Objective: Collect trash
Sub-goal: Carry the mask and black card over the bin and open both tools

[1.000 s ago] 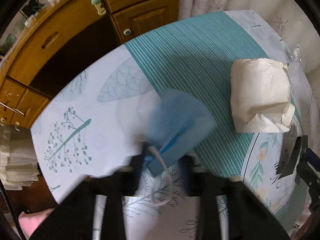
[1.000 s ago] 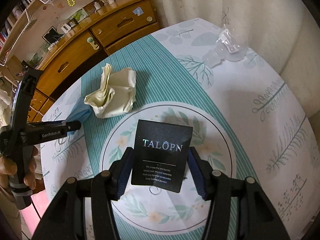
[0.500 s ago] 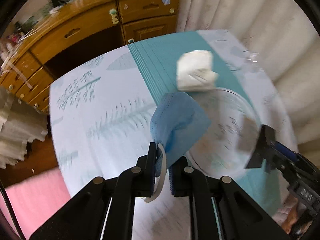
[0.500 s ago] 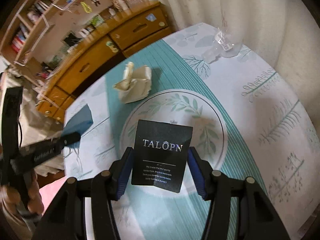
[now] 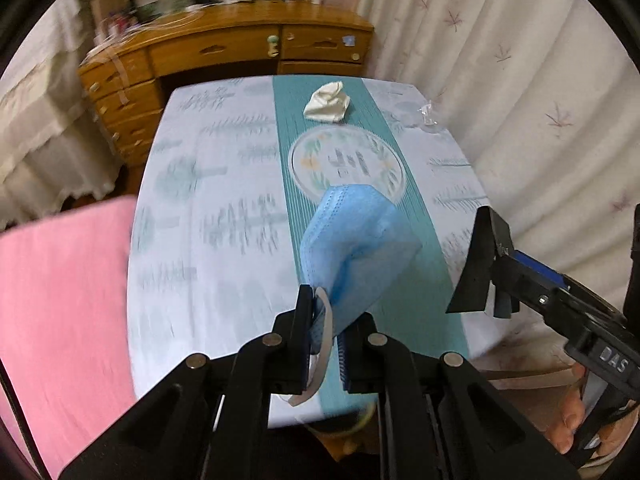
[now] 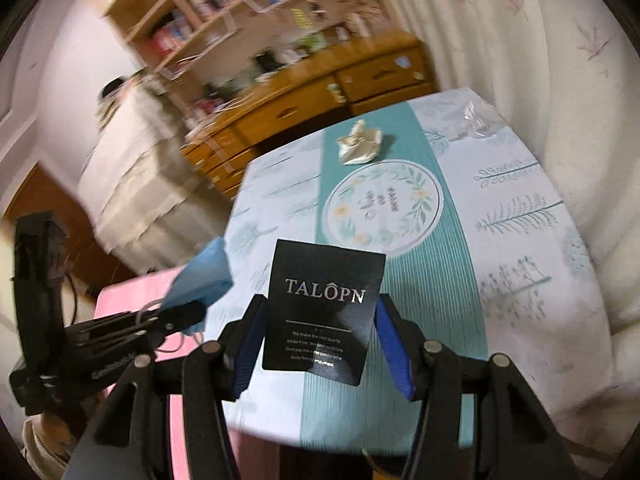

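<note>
My left gripper (image 5: 325, 320) is shut on a blue face mask (image 5: 356, 248) and holds it in the air above the near edge of the table; the mask also shows in the right wrist view (image 6: 202, 276). My right gripper (image 6: 320, 332) is shut on a black TALOPN card (image 6: 322, 312), held up above the near table edge. A crumpled cream paper wad (image 5: 328, 103) lies on the teal stripe at the far end, also in the right wrist view (image 6: 360, 144). A clear plastic wrapper (image 5: 427, 114) lies at the far right edge.
The table carries a white and teal leaf-print cloth (image 5: 224, 240). A pink surface (image 5: 60, 300) lies to the left below the table. A wooden dresser (image 5: 240, 56) stands behind the table, curtains (image 5: 520, 80) to the right. The right gripper shows in the left wrist view (image 5: 480, 280).
Both grippers have pulled back and risen from the table with the mask and the card in them. The table now looks farther away in both views.
</note>
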{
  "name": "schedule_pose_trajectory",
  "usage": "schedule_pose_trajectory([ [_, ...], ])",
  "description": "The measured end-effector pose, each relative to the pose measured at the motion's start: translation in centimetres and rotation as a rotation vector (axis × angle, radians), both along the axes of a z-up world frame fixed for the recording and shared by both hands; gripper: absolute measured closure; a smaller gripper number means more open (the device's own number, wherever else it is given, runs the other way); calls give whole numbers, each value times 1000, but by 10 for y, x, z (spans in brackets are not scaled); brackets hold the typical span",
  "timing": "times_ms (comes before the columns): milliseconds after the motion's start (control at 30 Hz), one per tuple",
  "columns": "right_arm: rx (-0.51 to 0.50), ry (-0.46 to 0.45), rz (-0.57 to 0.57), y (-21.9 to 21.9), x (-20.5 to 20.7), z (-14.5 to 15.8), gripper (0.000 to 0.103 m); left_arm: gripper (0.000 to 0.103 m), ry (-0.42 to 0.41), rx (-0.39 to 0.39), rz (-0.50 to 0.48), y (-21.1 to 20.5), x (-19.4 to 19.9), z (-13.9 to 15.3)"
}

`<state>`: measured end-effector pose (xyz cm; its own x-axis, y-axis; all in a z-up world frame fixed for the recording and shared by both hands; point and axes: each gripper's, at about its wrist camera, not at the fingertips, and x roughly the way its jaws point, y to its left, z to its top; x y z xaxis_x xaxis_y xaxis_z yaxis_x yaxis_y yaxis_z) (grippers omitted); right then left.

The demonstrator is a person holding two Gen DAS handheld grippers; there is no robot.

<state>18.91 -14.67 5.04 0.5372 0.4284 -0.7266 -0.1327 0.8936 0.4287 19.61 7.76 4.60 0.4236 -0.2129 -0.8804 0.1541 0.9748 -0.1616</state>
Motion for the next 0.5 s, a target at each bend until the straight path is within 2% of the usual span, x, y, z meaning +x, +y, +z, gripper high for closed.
schedule_pose_trajectory([
  [200, -25, 13, 111, -19, -77, 4, 48, 95, 54, -15, 75, -19, -95, -9],
  [400, -9, 115, 144, -30, -130, -20, 48, 94, 133, -1, 94, -33, -160, -24],
  [500, 10, 176, 135, -33, -145, -41, 48, 94, 141, 31, 85, -39, -182, -35],
])
